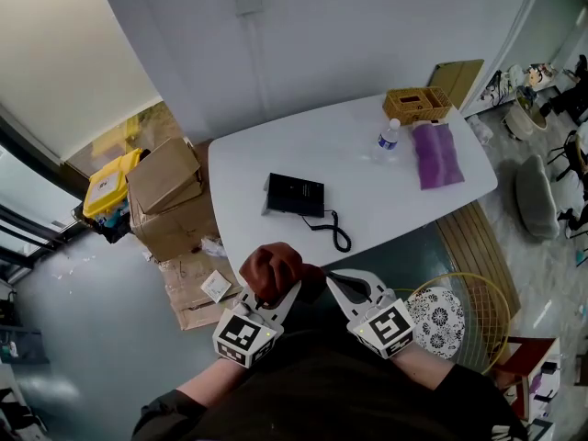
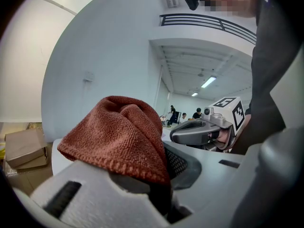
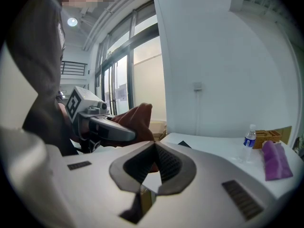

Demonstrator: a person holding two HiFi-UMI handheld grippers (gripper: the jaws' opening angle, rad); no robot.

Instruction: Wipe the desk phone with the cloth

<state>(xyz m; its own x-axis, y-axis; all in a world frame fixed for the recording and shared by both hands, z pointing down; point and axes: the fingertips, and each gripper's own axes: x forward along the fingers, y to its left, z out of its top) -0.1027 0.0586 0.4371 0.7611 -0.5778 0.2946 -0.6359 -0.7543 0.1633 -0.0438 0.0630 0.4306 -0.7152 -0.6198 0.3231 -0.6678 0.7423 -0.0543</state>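
Note:
A black desk phone (image 1: 296,194) lies on the white table (image 1: 276,145), with its coiled cord (image 1: 336,234) trailing toward the near edge. My left gripper (image 1: 280,294) is shut on a bunched rust-red cloth (image 1: 273,269), held close to my body, short of the table's near edge. In the left gripper view the cloth (image 2: 118,132) drapes over the jaws and hides their tips. My right gripper (image 1: 333,279) hangs just right of the cloth, shut with nothing between its jaws, whose tips meet (image 3: 154,145). The cloth (image 3: 137,120) and the left gripper show at the left of the right gripper view.
On the table's far right stand a wicker tissue box (image 1: 417,105), a water bottle (image 1: 388,139) and a purple cloth (image 1: 436,154). Cardboard boxes (image 1: 165,191) and a yellow bin (image 1: 108,184) sit left of the table. A patterned stool (image 1: 439,318) stands at my right.

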